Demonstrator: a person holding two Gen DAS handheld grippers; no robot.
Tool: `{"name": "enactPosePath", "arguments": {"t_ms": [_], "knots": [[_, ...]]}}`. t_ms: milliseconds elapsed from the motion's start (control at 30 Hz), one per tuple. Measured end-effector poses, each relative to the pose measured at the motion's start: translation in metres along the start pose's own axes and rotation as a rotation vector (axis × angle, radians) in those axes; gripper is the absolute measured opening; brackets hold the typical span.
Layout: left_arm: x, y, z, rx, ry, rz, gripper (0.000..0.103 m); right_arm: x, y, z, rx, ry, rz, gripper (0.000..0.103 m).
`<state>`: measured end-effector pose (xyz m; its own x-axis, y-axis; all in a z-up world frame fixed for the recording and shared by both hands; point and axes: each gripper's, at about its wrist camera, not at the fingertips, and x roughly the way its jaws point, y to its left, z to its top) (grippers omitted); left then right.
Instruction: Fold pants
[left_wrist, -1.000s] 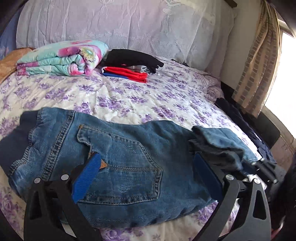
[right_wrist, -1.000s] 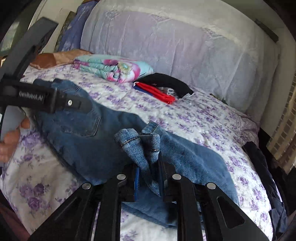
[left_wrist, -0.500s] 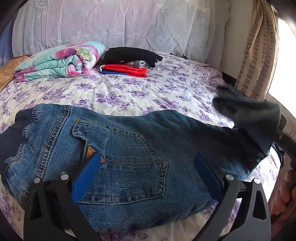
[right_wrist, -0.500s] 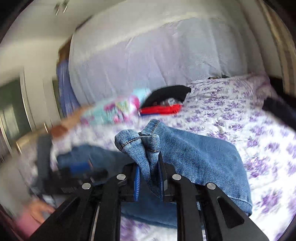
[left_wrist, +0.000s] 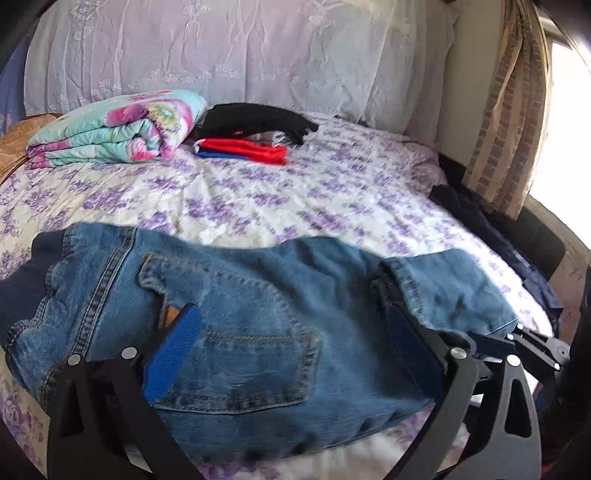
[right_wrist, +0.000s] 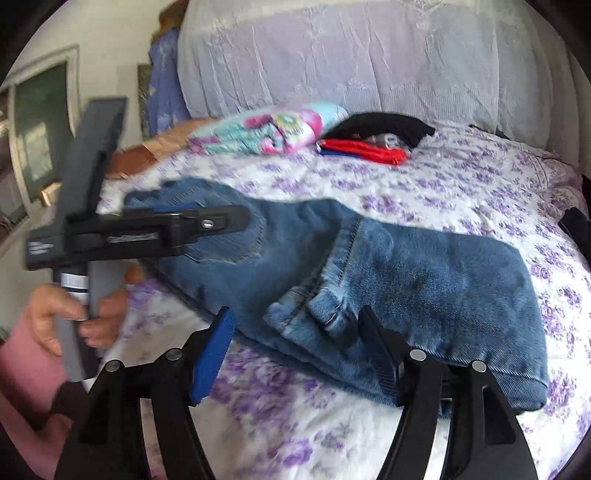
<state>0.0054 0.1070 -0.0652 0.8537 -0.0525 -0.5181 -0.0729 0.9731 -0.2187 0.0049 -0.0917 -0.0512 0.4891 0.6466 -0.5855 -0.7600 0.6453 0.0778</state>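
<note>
No legible text anywhere.

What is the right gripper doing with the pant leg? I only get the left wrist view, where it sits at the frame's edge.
Observer: The right gripper has its jaws opening. The cuffs lie between them, and the pads are not pressing.
Operator: And where is my left gripper over the jeans?
Observer: The left gripper hovers above the back pocket, near the waist end.
Operator: Who holds it?
Observer: A hand in a pink sleeve grips its handle beside the bed.
</note>
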Motion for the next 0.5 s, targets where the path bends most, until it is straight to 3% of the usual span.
{"name": "enactPosePath", "arguments": {"t_ms": [100,200,233,333,400,500], "knots": [[-0.002,-0.017,0.01,-0.006,-0.022,-0.095,0.098,-0.035,-0.019,-0.002,0.08,-0.087,0.046,0.071],[0.005,-0.05,0.018,0.039,-0.03,-0.204,0.097,-0.06,-0.044,0.0,0.144,-0.174,-0.042,0.071],[0.007,-0.062,0.019,0.065,-0.037,-0.225,0.088,-0.065,-0.052,0.001,0.16,-0.192,-0.076,0.071],[0.022,-0.103,0.015,0.158,-0.016,-0.297,0.054,-0.07,-0.078,0.013,0.202,-0.221,-0.133,0.046],[0.04,-0.118,0.008,0.18,0.044,-0.306,0.044,-0.062,-0.098,0.028,0.222,-0.213,-0.161,0.03],[0.072,-0.12,-0.008,0.168,0.164,-0.286,0.041,-0.035,-0.131,0.044,0.272,-0.166,-0.206,0.023]]}}
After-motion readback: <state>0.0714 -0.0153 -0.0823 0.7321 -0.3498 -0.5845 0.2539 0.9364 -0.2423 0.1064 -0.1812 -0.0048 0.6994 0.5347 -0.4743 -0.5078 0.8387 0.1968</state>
